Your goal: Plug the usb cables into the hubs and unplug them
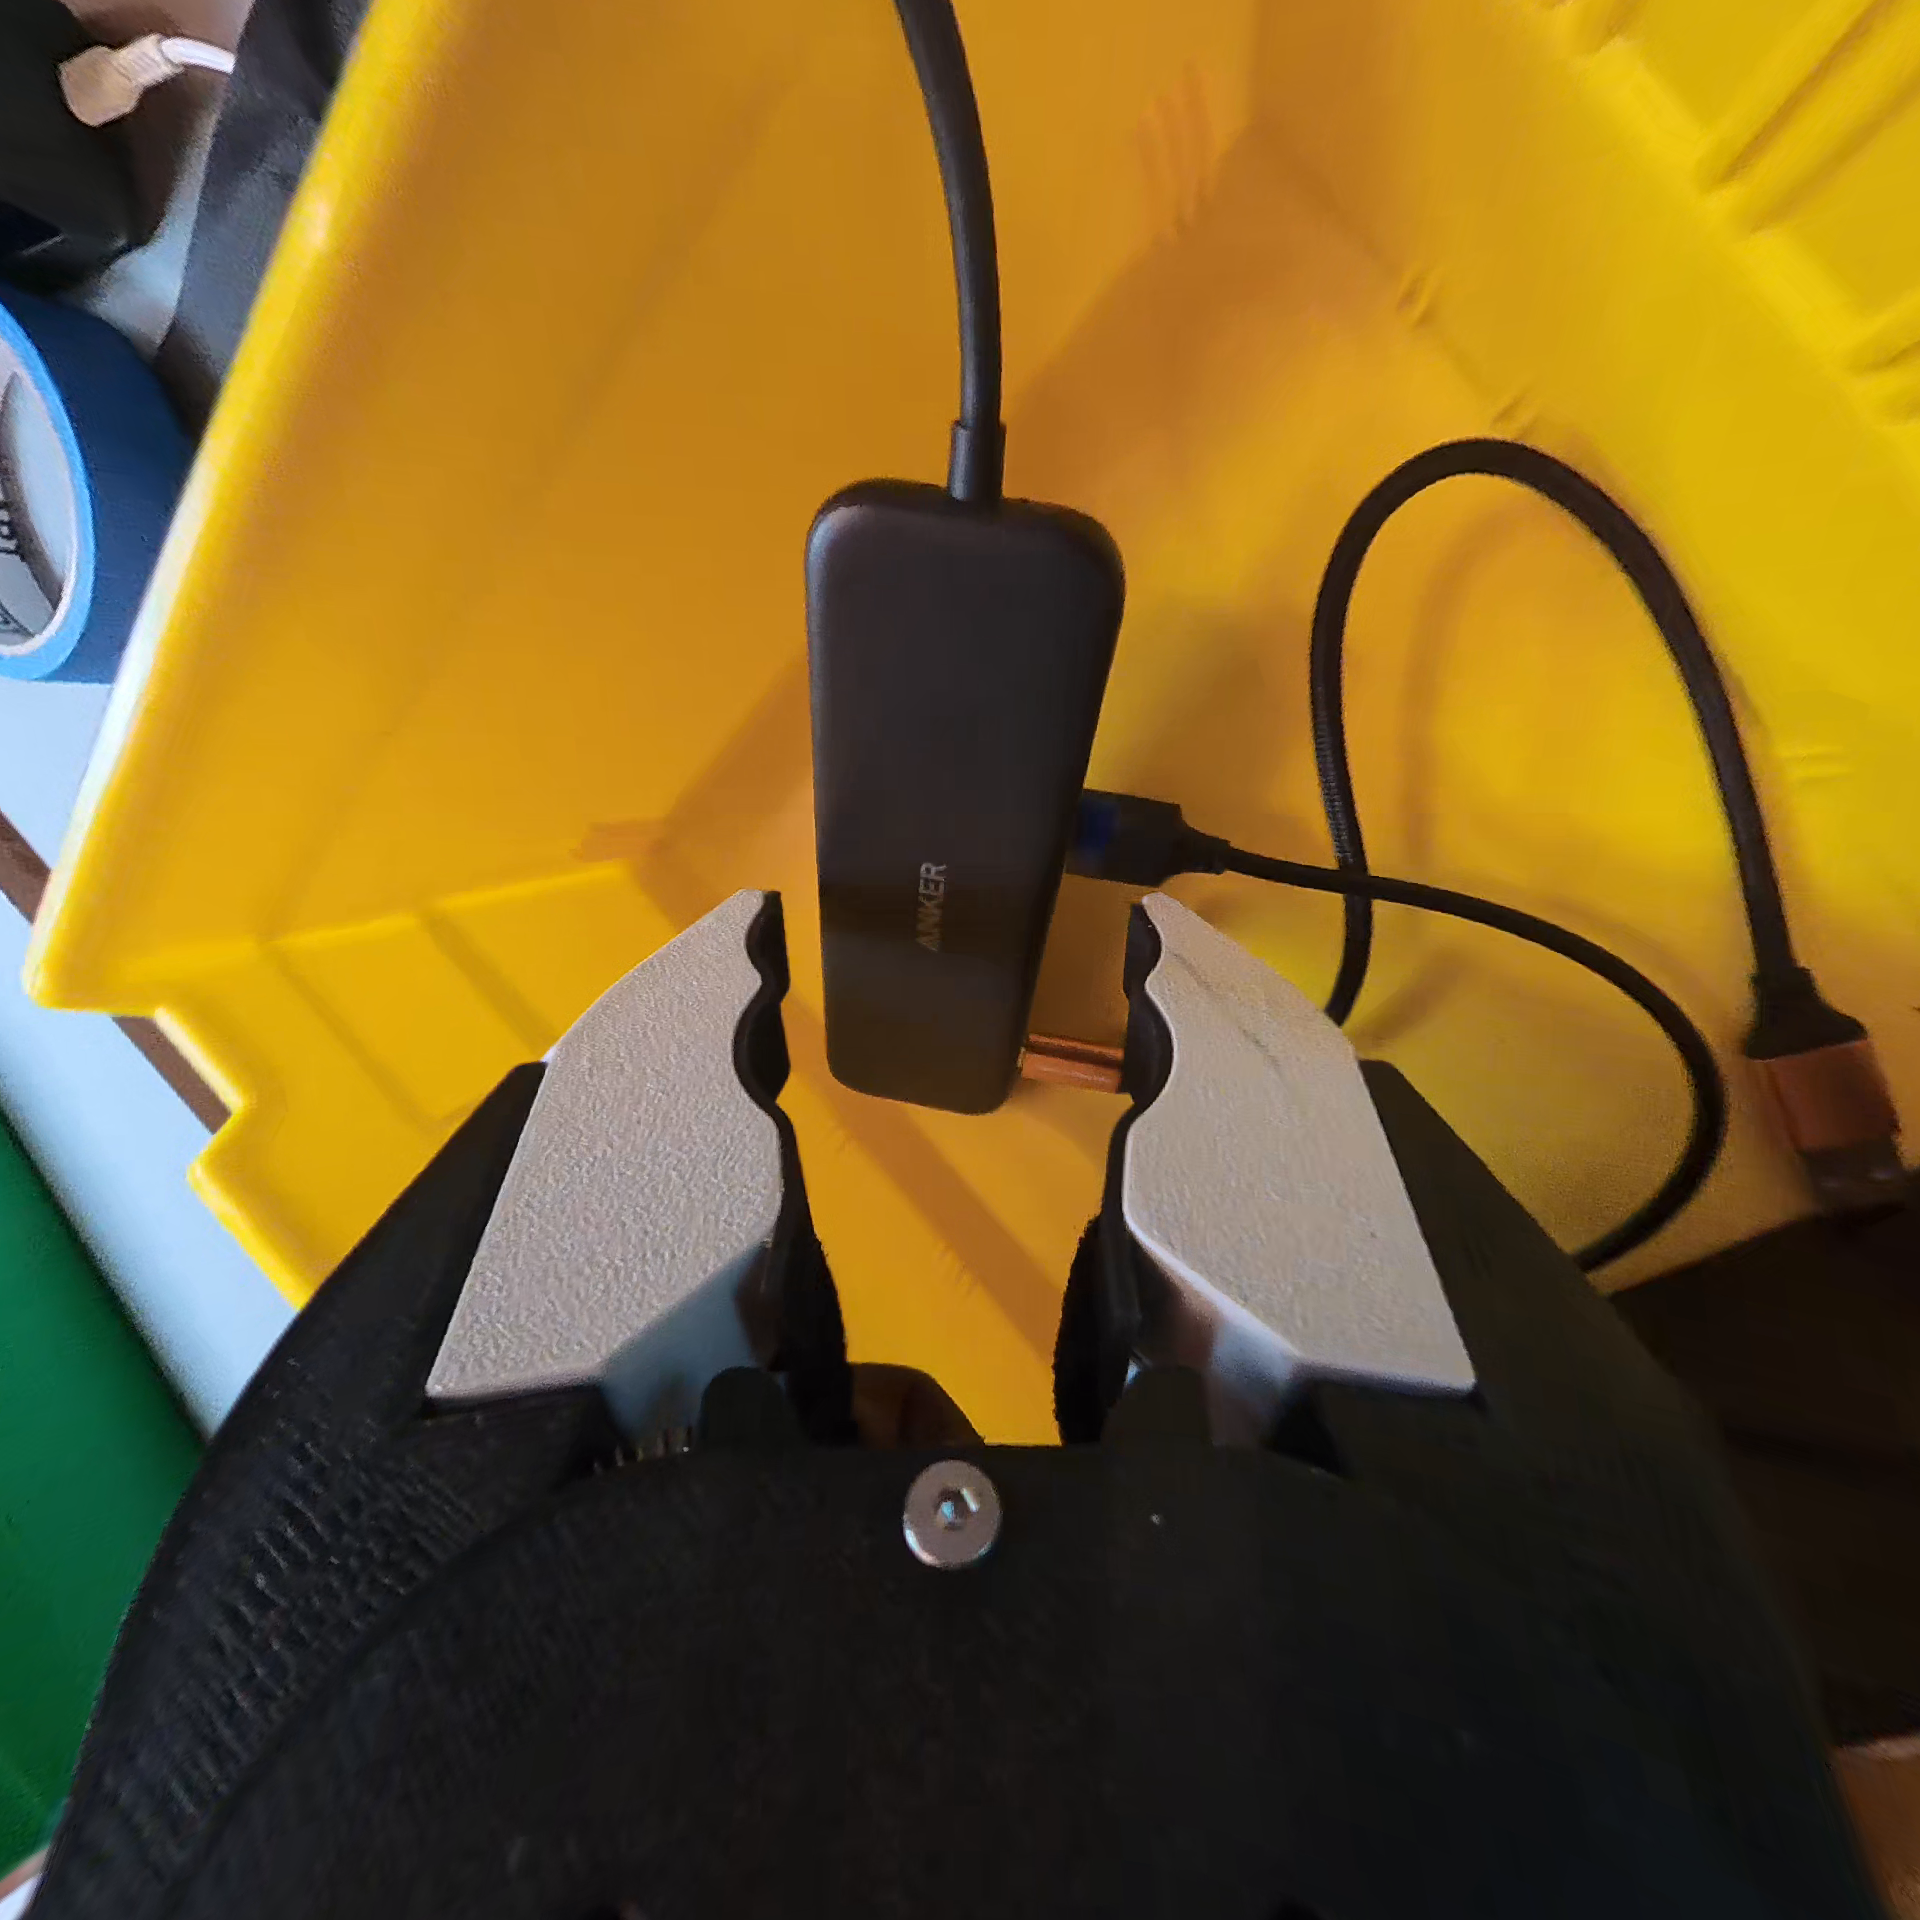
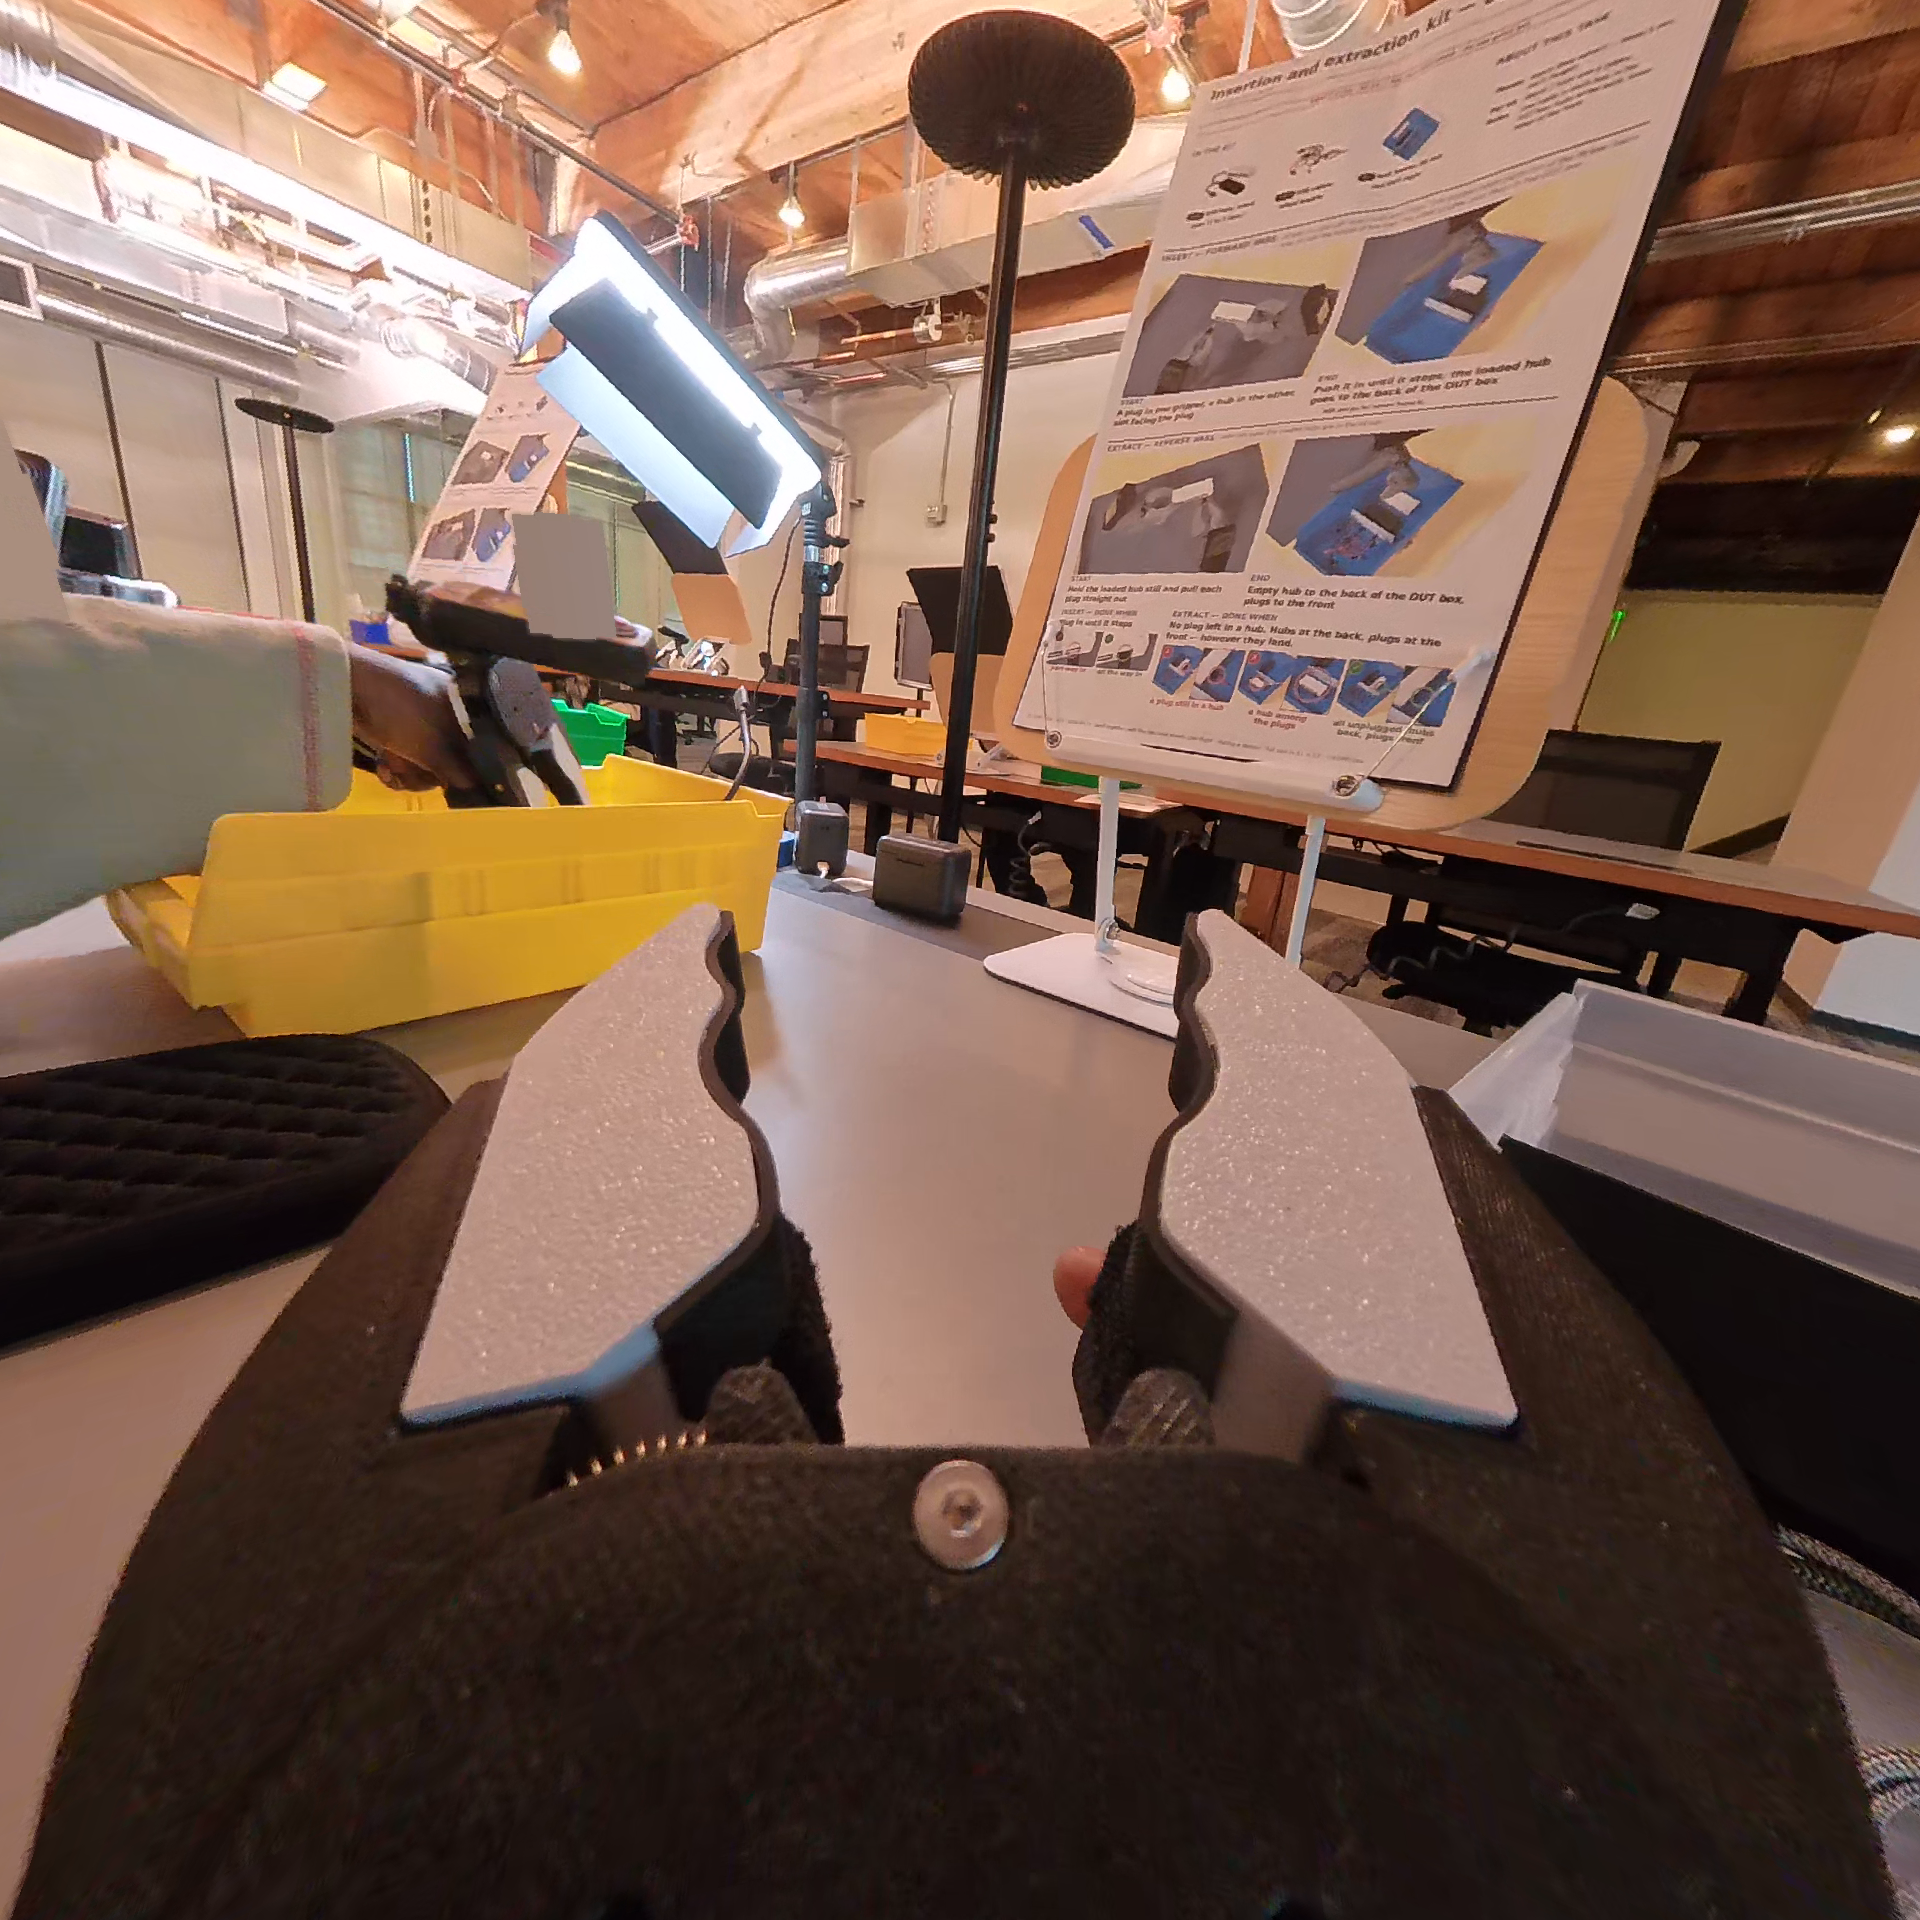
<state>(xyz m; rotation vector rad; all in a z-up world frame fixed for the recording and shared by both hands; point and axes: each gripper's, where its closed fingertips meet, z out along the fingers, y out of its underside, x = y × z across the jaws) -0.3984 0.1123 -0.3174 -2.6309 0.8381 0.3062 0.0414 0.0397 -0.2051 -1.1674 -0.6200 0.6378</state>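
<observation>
right gripper (image 2: 956, 1013): jaws apart, empty, over desk (image 2: 935, 1143) | left gripper (image 2: 520, 748) in yellow bin (image 2: 468, 894), far left | instruction board (image 2: 1330, 416) on stand ahead

A roll of blue tape (image 1: 52, 499) lies just outside the left wall of the yellow bin (image 1: 436, 520), and a green surface (image 1: 73, 1351) shows below it. On the grey table (image 2: 935, 1122) stands an instruction board (image 2: 1340, 416) on a white stand (image 2: 1081, 977). A black pole with a round top (image 2: 997, 416) rises behind the table, beside a bright studio light panel (image 2: 675, 395). A black perforated pad (image 2: 177, 1153) lies at the left, and a grey box (image 2: 1714, 1122) at the right.
</observation>
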